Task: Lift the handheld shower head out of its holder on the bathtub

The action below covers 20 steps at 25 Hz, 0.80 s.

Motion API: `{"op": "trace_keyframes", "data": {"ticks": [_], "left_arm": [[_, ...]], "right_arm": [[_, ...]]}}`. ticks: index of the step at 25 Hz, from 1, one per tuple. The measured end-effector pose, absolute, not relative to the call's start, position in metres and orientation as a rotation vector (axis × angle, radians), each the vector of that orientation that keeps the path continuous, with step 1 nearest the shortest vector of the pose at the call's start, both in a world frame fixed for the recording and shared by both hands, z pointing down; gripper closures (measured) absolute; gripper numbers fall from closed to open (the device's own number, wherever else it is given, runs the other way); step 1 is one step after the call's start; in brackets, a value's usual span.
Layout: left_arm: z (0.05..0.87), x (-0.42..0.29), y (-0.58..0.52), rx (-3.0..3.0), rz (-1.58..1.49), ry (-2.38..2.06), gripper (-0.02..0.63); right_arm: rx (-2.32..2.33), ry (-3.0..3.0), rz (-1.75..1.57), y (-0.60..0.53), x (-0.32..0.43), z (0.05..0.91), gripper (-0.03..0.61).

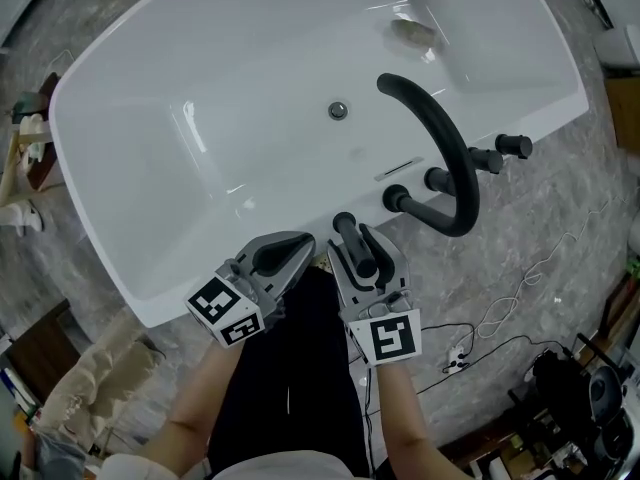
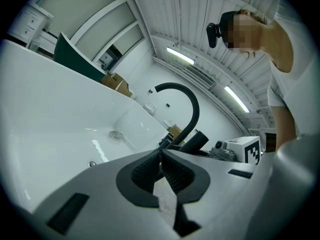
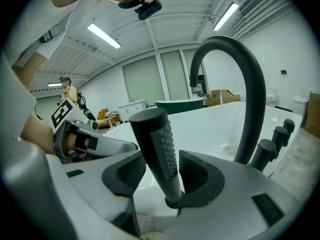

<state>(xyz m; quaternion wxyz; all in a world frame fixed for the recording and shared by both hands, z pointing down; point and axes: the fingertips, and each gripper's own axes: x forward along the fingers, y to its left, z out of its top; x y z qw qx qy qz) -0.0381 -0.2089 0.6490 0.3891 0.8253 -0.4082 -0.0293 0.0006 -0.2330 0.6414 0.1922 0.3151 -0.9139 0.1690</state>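
The black handheld shower head (image 1: 355, 248) is a ribbed stick standing tilted at the near rim of the white bathtub (image 1: 100, 198). My right gripper (image 1: 357, 240) is shut on it, a pad pressed to each side of the handle (image 3: 157, 149). Its lower end is hidden behind the jaw, so the holder does not show. In its own view my right gripper (image 3: 160, 166) faces the tub. My left gripper (image 1: 303, 244) hovers just left of it, shut and empty, its pads meeting at the tip (image 2: 161, 156).
A tall black arched faucet (image 1: 450, 148) rises right of the shower head, with several black knobs (image 1: 487, 158) along the rim. The drain (image 1: 338, 110) sits mid-tub. White cables (image 1: 500, 313) trail on the grey floor at right. Wooden furniture (image 1: 30, 138) stands at left.
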Motion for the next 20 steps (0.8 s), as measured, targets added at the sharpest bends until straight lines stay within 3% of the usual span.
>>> {"op": "trace_keyframes", "data": {"ticks": [11,12,14,20], "left_arm": [[0.671,-0.043,-0.206,2.067,-0.079,-1.037,0.594],[0.672,-0.044,-0.206,2.066,-0.078,-1.038,0.594],[0.673,-0.044,-0.206,2.061,-0.077,-1.042,0.594],[0.672,-0.039,-0.205,2.053,-0.083,-1.042,0.594]], "right_arm": [[0.919,-2.503,0.339,-0.25,-0.007,0.665,0.39],[0.923,-2.502,0.314,-0.251,-0.007,0.665,0.394],[0.922,-2.496,0.276,-0.251,-0.008,0.665,0.469],[0.923,-2.503,0.249,-0.25,-0.012,0.664,0.474]]}}
